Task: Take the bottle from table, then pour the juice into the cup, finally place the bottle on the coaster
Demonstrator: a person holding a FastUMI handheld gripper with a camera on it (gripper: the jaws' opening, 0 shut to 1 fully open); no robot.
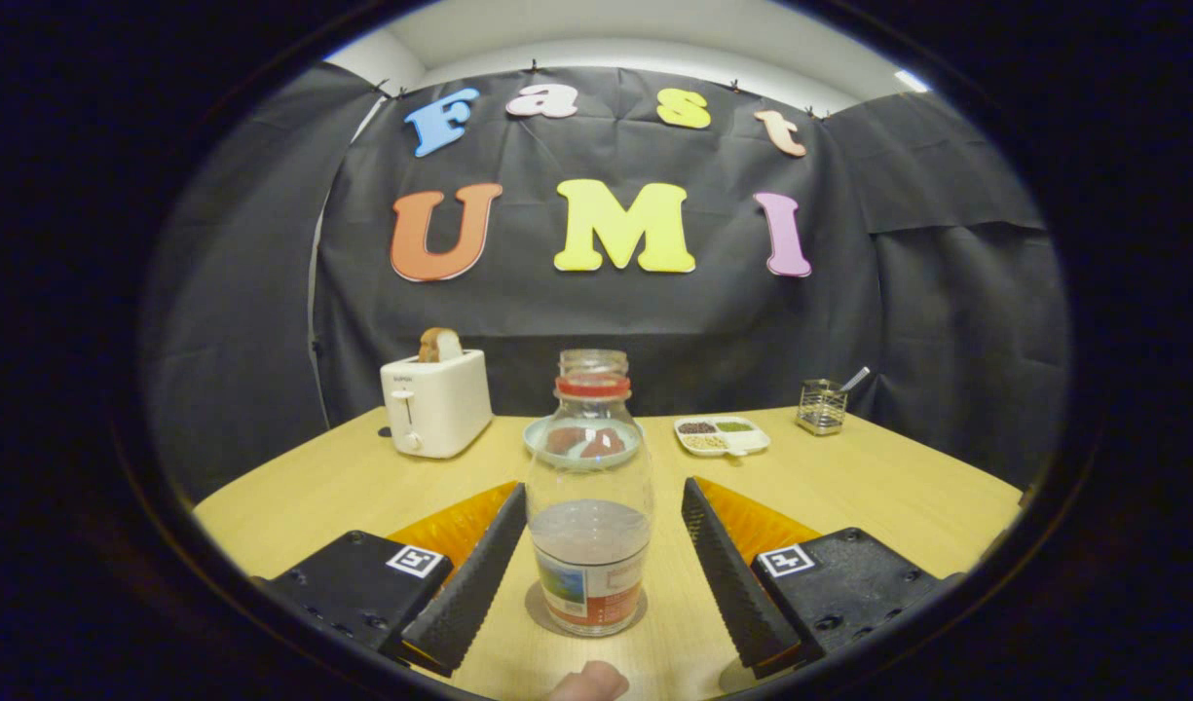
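The hand-held gripper (590, 560) is spread wide, its 2 fingers (469, 574) standing either side of the bottle (590, 506) with a clear gap on each side, so neither finger touches the glass. The bottle stands upright on a round coaster (542, 613) on the wooden surface (898, 497), between the fingers and slightly ahead of their bases. It is clear glass with no cap, has a red ring around its neck, a label low on its body, and holds pale liquid up to about the middle.

Directly behind the bottle, and partly hidden by it, a clear cup (593, 362) rises above the neck. A pale blue plate (540, 435) with reddish pieces on it lies just beyond the bottle. Left of the plate stands a white toaster (435, 404) with bread sticking out of its slot. Right of the plate is a white divided tray (721, 436) holding small heaps of grains, and farther right a wire holder (821, 406) with a utensil in it. A fingertip (590, 682) shows at the near edge, below the bottle.
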